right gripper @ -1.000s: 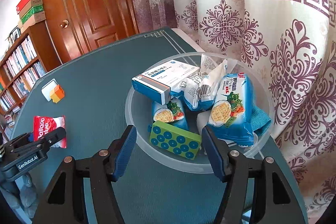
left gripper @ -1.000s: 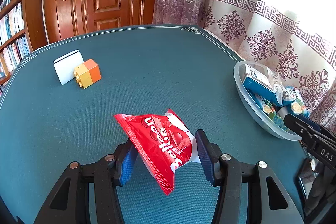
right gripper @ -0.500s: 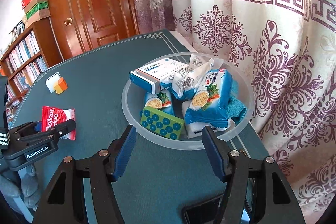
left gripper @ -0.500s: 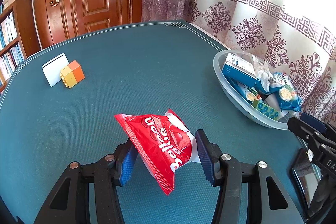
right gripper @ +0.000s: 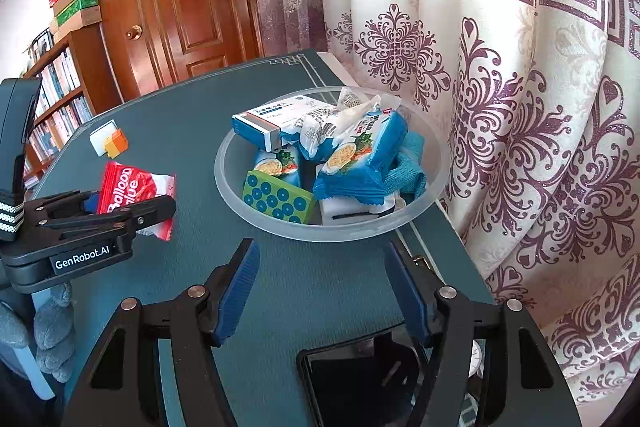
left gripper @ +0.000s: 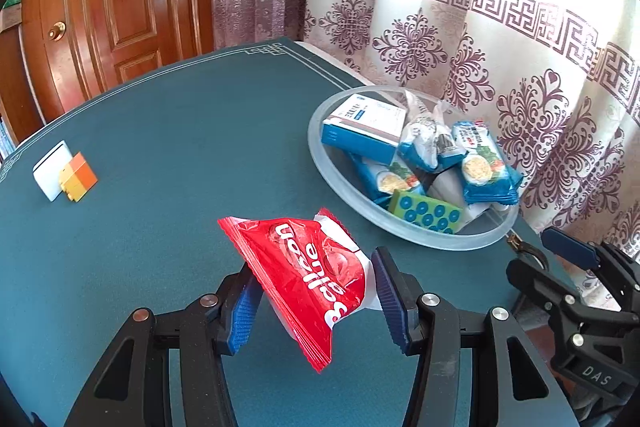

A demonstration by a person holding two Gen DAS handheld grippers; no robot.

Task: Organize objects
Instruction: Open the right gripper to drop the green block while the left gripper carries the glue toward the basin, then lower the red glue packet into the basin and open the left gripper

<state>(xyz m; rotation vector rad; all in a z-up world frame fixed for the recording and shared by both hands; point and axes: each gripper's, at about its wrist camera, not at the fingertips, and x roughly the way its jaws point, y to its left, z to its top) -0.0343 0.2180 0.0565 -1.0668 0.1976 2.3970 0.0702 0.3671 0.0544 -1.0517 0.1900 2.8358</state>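
Carrying the red snack bag (left gripper: 316, 275) clamped in our left gripper (left gripper: 312, 291) toward the well-filled bowl (left gripper: 320, 163), our right gripper (right gripper: 320, 287) empty with its jaws apart, we leave only the white card (left gripper: 48, 171) and the block (left gripper: 78, 181) at frame left on the bench (left gripper: 192, 147).

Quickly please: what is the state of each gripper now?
Left gripper: closed on the red snack packet.
Right gripper: open, holding nothing.

Bright daylight thru curtain (left gripper: 520, 39), blown out top right; sharp overall, heavy fisheye bend + dark corners.
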